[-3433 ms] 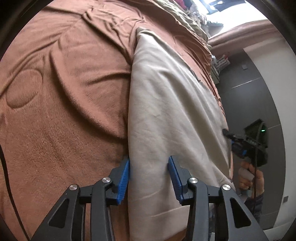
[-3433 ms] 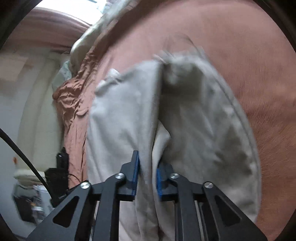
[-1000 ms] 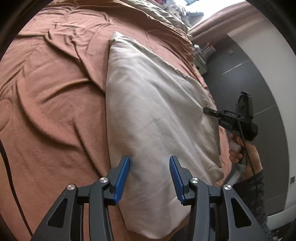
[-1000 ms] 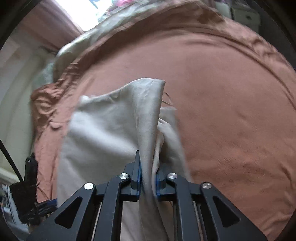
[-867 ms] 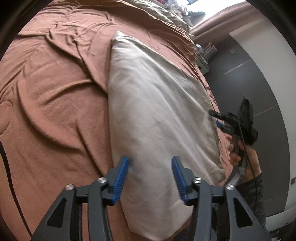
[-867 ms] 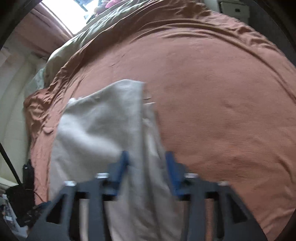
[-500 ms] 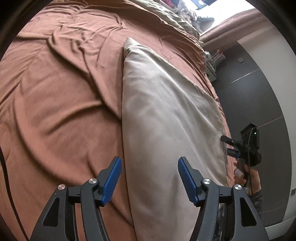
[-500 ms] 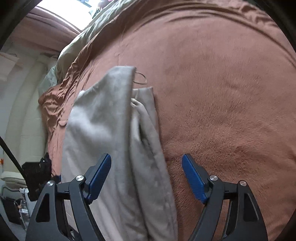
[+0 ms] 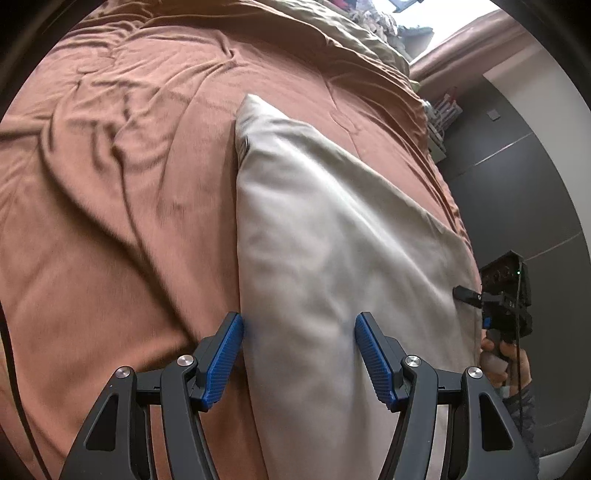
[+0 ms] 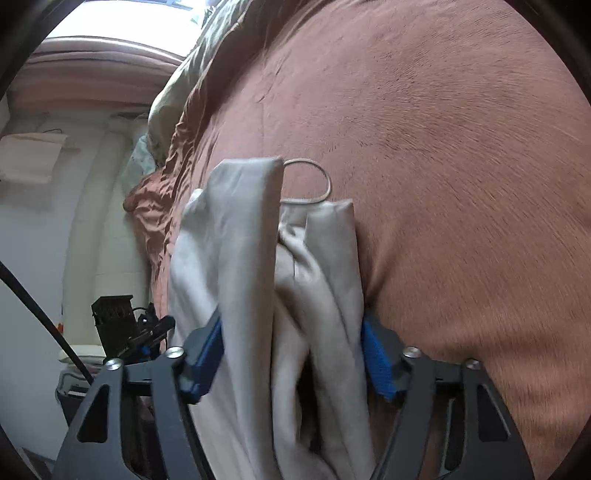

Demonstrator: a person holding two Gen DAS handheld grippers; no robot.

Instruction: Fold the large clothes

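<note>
One beige garment [image 9: 332, 258] is laid folded on the brown-covered bed [image 9: 110, 221]. The left gripper [image 9: 299, 354] is positioned with its two fingers spread over the garment's near edge, no cloth being pinched; its jaws have just been opening. The right gripper [image 10: 291, 354] is set astride the bunched folds [image 10: 295, 295], its jaws having just been closing; firm pressure cannot be confirmed. One cord loop [image 10: 314, 181] is noted.

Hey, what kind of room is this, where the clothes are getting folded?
Most likely a bedroom. The beige garment lies on a wide bed covered by a brown blanket, an olive duvet is bunched at the far end, and a bright window sits beyond it.
</note>
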